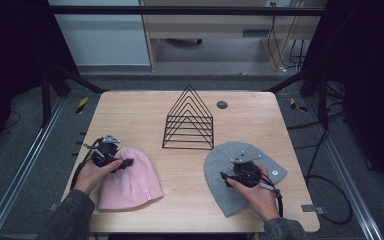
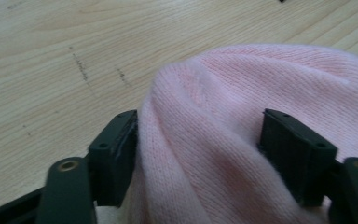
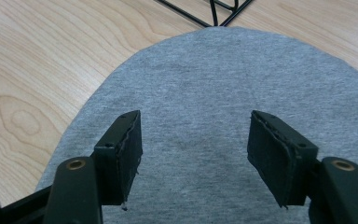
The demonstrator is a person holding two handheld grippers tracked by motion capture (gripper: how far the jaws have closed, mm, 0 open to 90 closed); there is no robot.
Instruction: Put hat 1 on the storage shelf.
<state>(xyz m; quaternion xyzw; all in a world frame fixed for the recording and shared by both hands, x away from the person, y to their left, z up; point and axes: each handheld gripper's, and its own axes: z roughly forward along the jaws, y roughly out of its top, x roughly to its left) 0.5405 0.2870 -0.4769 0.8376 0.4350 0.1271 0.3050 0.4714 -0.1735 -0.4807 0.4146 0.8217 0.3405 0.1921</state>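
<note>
Pink beanie [image 2: 242, 135] bunched between the left gripper [image 2: 198, 154] pads; grey beanie [image 3: 223, 116] lying flat under the right gripper [image 3: 196, 158].

Left jaws half closed, pressing a raised fold of pink knit at the near-left of the wooden table [image 1: 145, 107]. Right jaws parted, poised over smooth grey cloth at the near-right, pinching nothing. Between and behind both hats, well apart from the pink one, black wire rack [image 1: 189, 120].
</note>
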